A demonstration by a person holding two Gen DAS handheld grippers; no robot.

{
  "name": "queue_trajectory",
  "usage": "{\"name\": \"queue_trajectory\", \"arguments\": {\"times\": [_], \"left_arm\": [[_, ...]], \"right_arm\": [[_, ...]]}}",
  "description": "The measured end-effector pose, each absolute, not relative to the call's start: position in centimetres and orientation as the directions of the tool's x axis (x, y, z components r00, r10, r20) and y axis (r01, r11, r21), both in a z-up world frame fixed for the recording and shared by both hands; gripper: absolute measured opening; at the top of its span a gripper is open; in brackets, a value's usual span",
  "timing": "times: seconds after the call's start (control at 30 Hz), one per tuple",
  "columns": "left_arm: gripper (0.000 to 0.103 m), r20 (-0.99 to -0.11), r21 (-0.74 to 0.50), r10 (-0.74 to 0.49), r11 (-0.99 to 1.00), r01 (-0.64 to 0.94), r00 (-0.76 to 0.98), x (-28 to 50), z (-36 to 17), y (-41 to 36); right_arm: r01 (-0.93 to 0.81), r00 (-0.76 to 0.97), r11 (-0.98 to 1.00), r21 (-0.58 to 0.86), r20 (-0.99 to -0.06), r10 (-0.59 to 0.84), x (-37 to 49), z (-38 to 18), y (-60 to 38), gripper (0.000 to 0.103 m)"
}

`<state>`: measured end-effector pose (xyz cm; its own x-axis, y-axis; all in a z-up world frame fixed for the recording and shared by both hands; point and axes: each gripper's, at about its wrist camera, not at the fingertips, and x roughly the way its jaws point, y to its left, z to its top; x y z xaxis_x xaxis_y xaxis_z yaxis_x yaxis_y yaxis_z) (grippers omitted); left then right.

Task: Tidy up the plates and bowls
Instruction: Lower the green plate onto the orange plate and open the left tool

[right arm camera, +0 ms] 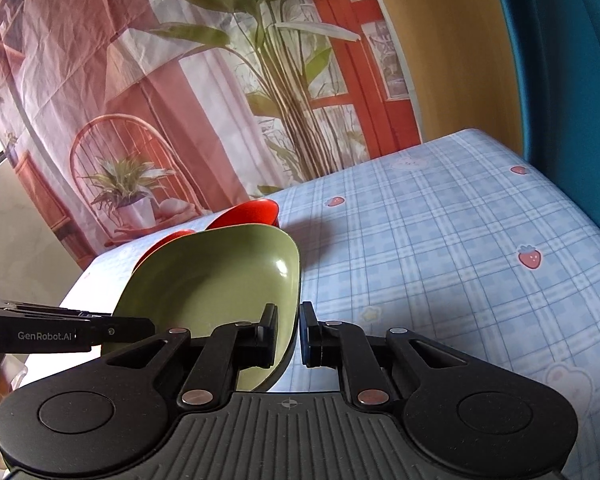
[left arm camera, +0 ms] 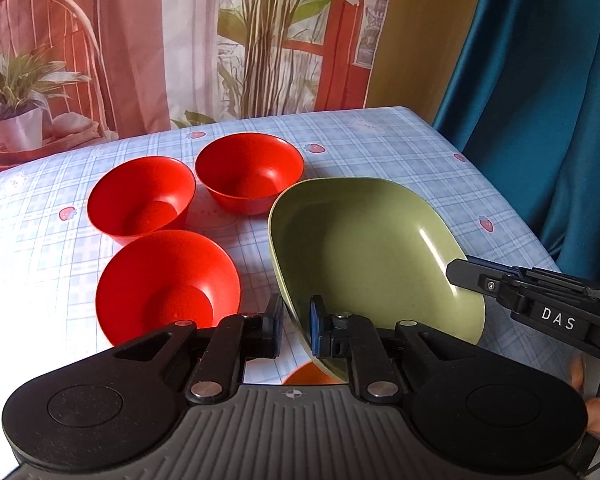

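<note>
The green plate (left arm camera: 372, 248) is tilted up off the table (left arm camera: 380, 136), its near rim pinched between both the left gripper (left arm camera: 296, 330) and right gripper (right arm camera: 288, 334), each closed on it. Three red bowls (left arm camera: 168, 284) sit toward the left edge.

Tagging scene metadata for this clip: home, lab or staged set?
Likely a staged home-style tabletop, not a real kitchen. A table under a strawberry-print checked cloth holds three red bowls and a green plate; behind hangs a creased printed backdrop of a chair and plants, beside a teal curtain.
</note>
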<state>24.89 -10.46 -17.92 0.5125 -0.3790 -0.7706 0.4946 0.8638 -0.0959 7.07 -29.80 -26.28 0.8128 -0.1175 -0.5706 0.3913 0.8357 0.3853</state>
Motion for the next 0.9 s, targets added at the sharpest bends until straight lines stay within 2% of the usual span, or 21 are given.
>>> {"name": "queue_trajectory", "arguments": {"times": [0.3, 0.9], "left_arm": [[0.015, -0.780, -0.159, -0.403, 0.868, 0.471, 0.479, 20.8, -19.4, -7.4], [0.015, -0.781, -0.166, -0.401, 0.873, 0.459, 0.478, 17.3, -21.4, -5.3]], "right_arm": [[0.394, 0.767, 0.847, 0.357, -0.636, -0.089, 4.3, -26.4, -26.5, 0.012], [0.395, 0.707, 0.861, 0.320, -0.705, -0.062, 2.8, -27.0, -23.9, 0.013]]}}
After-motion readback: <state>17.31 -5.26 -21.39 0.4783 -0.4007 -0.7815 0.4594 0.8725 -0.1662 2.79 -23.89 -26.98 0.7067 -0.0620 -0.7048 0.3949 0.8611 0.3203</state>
